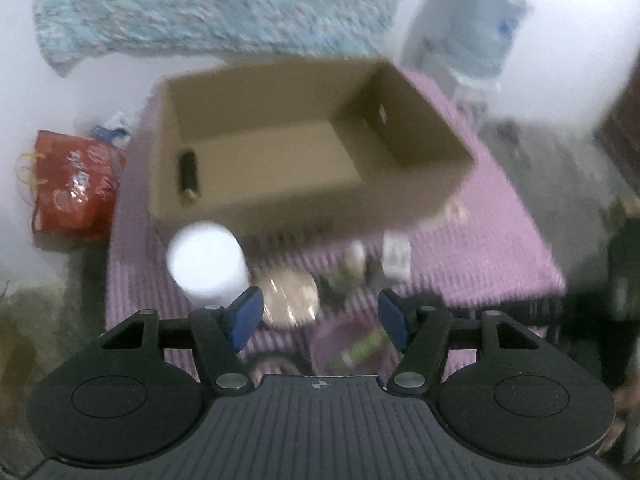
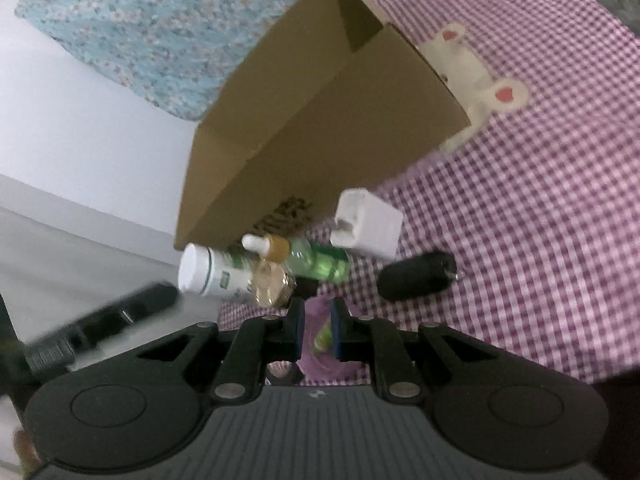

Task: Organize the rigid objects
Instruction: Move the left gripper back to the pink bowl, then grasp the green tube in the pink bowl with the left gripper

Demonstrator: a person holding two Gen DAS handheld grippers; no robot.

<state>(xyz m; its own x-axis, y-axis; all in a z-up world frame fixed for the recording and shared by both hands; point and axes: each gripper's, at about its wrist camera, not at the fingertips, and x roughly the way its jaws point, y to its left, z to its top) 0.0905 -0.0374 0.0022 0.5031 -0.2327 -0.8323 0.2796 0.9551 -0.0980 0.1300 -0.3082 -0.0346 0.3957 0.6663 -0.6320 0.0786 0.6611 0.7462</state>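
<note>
An open cardboard box [image 1: 304, 148] stands on the pink checked tablecloth [image 1: 480, 264] and holds a dark cylinder [image 1: 188, 174] at its left wall. In front of it lie a white-capped bottle [image 1: 206, 258], a gold lid [image 1: 290, 298] and a white charger block [image 1: 396, 254]. My left gripper [image 1: 320, 318] is open and empty above them. In the right wrist view, the box [image 2: 320, 120] shows from outside, with the white bottle [image 2: 212, 274], a green bottle [image 2: 320, 264], a dropper bottle [image 2: 268, 246], the charger [image 2: 366, 224] and a black cylinder [image 2: 416, 276]. My right gripper [image 2: 318, 328] is nearly closed around a small green item [image 2: 322, 336].
A red bag [image 1: 72, 184] sits on the floor to the left of the table. A large water bottle [image 1: 476, 24] stands behind right. A patterned blue cloth [image 1: 208, 4] hangs at the back wall. A cream bear patch [image 2: 472, 68] decorates the tablecloth.
</note>
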